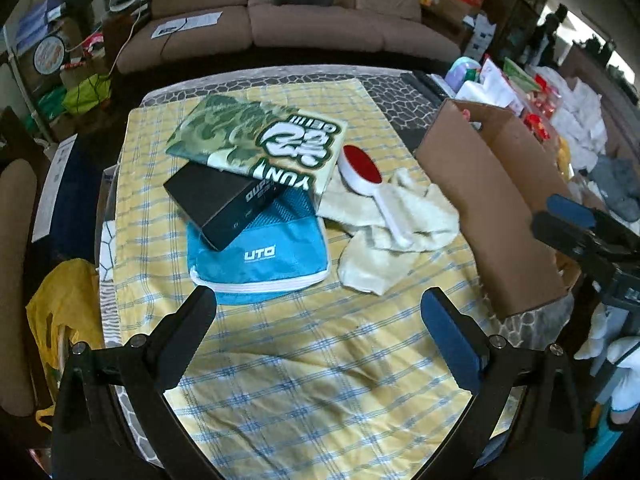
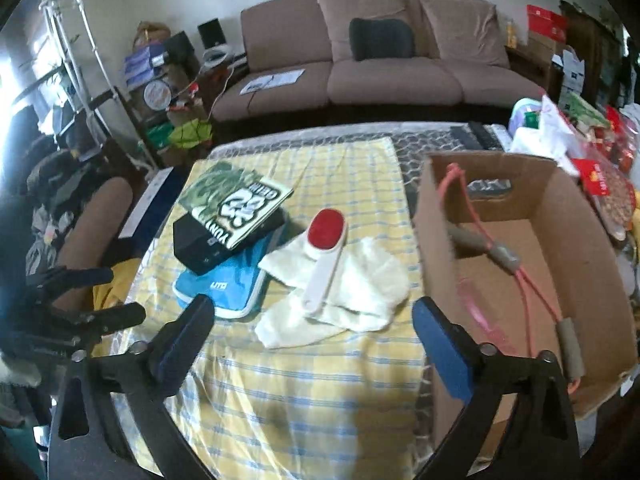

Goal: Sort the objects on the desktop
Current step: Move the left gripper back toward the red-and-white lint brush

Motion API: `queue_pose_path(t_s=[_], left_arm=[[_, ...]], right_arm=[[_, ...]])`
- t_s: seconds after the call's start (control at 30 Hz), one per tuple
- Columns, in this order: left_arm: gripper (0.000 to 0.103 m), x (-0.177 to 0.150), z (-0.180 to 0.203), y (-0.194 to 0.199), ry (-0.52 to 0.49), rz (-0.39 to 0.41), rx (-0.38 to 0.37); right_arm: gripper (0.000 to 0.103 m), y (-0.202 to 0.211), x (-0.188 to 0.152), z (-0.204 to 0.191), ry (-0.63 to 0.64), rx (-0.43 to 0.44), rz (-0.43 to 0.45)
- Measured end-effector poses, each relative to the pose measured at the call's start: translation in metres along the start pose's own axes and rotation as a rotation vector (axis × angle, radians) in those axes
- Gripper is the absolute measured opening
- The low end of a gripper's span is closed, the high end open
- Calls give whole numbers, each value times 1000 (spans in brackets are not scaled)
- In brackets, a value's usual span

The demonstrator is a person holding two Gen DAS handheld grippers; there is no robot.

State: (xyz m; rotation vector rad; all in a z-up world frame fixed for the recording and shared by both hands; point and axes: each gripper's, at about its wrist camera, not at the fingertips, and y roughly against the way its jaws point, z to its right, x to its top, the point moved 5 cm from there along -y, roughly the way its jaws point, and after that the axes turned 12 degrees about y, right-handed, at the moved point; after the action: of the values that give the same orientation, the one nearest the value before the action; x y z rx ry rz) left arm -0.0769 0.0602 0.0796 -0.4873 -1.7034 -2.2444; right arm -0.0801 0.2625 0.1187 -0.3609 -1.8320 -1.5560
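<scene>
On the yellow checked cloth (image 1: pixel 304 364) lies a green booklet (image 1: pixel 256 136) over a black box (image 1: pixel 224 204), which rests on a blue pouch (image 1: pixel 264 264). A red and white lint brush (image 1: pixel 368 180) lies on a cream towel (image 1: pixel 400 232). My left gripper (image 1: pixel 320 320) hangs open above the cloth, short of the pouch, with nothing between its fingers. My right gripper (image 2: pixel 308 332) is open too, above the towel (image 2: pixel 340 292) and brush (image 2: pixel 324 248), empty. A cardboard box (image 2: pixel 560 248) at the right holds a pink resistance band (image 2: pixel 516 268).
A brown sofa (image 2: pixel 380 60) stands beyond the table. Bags and packets (image 2: pixel 592 148) crowd the right side past the cardboard box (image 1: pixel 488 204). A yellow bag (image 1: pixel 60 312) hangs at the table's left edge. The right gripper's fingers (image 1: pixel 572 216) show at the left wrist view's right.
</scene>
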Motion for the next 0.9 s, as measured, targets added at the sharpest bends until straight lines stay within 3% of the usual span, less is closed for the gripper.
queue_pose_path(t_s=[0.1, 0.17, 0.23, 0.3, 0.57, 0.9], left_arm=[[87, -7, -3, -15, 6, -16, -28], [81, -10, -3, -28, 8, -37, -43], [76, -13, 0, -45, 4, -65, -61], [74, -17, 5, -61, -8, -89, -69], [74, -20, 33, -126, -42, -179, -81], [74, -20, 51, -180, -65, -265, -53]], right_arm=[[85, -27, -6, -9, -9, 13, -44], [73, -41, -11, -12, -14, 23, -67], [51, -55, -16, -9, -25, 19, -89], [42, -73, -22, -3, -47, 12, -127], [42, -122, -45, 14, -69, -44, -225], [43, -138, -62, 24, -85, -39, -239]])
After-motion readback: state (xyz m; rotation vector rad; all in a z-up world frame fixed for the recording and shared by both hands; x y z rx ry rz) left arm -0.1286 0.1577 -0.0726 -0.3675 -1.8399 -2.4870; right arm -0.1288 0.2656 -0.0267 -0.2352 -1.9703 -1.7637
